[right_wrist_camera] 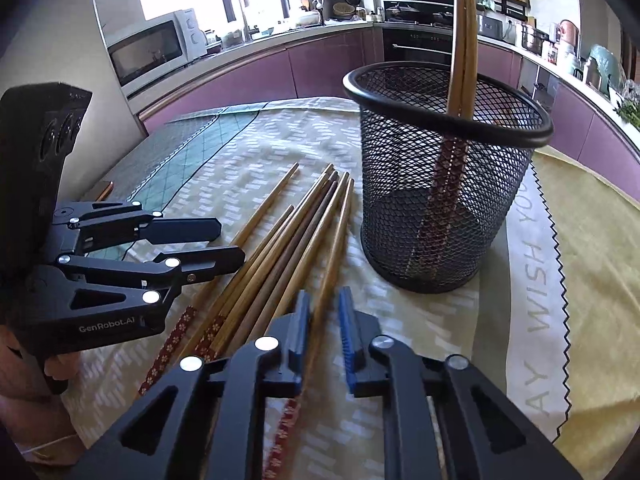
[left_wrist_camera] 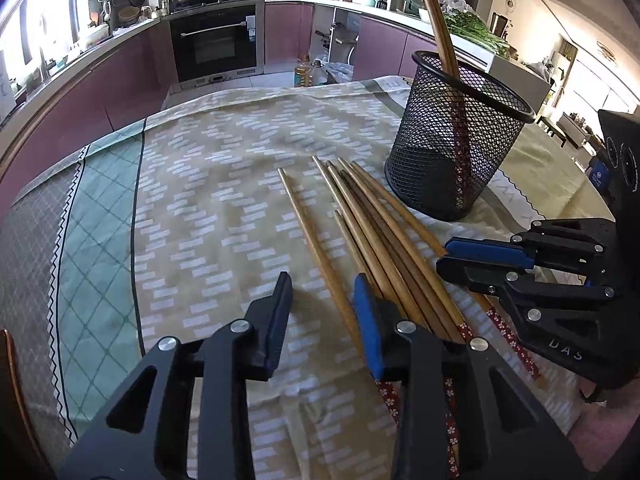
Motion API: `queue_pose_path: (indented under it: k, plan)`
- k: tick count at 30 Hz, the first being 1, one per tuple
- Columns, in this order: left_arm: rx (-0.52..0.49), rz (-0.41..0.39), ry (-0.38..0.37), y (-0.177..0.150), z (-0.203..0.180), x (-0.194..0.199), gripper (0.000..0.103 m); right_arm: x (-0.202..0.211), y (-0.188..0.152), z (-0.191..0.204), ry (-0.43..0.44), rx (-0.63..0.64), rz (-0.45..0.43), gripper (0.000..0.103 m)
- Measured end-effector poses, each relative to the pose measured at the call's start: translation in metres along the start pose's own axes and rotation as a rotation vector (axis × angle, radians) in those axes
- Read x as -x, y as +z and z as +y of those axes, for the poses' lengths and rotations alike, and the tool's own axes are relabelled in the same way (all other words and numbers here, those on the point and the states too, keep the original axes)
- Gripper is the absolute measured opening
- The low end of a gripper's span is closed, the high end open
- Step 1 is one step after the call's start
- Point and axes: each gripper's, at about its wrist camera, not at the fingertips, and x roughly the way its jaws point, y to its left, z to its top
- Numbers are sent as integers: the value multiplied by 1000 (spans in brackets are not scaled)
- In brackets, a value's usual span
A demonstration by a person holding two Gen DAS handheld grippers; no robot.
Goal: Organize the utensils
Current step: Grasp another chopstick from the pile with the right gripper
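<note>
- Far left, we see the left tool (left_wrist_camera: 324, 294) angled down over the cloth-covered worktop (left_wrist_camera: 192, 208). Its jaws are spread, and the lone chopstick (left_wrist_camera: 308, 232) runs between them, close against the blue-padded finger and clear of the other.
- The risk here, in our judgement, is that a squeeze from this offset will push the stick sideways into the pile instead of trapping it, or let it roll on the soft cloth.
- At centre, the loose bundle of chopsticks (right_wrist_camera: 280, 248) lies fanned on the cloth, tips pointing away from us and patterned ends towards both tools. The sticks touch and overlap, so lifting one may drag or scatter its neighbours.
- To the right of centre, the right tool (right_wrist_camera: 325, 300) is drawn in on the rightmost chopstick (right_wrist_camera: 338, 232), pinching it near its patterned end. The stick still lies flat along the edge of the bundle.
- A grip this close to one end leaves a long free length. We would expect the stick to pivot or droop when raised, and its tip could catch the rim.
- Far right, the black mesh holder (right_wrist_camera: 400, 200) stands upright just beside the bundle. Two chopsticks (right_wrist_camera: 462, 40) already lean inside it, and a knock from a swinging stick could tip it over.
</note>
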Motion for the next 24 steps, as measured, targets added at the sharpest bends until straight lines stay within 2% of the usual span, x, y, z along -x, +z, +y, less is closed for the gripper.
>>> queue_pose_path:
  k: [1, 3, 8, 11, 16, 24]
  plan:
    - [5, -2, 1, 1, 0, 0, 27, 0, 0, -2, 7, -11, -2, 9]
    - [17, -7, 3, 1, 0, -1, 18, 2, -1, -5, 15, -28, -8, 8]
    - [64, -16, -10, -4, 4, 2, 8, 11, -4, -10, 42, -48, -35, 6]
    - [91, -22, -27, -10, 7, 9, 8, 16, -5, -7, 68, -27, -42, 6]
    - [61, -26, -80, -19, -2, 22, 8, 21, -6, -1, 102, 7, -35, 6]
    - [32, 20, -89, -25, -7, 16, 8, 12, -7, 4, 72, 36, 10, 6]
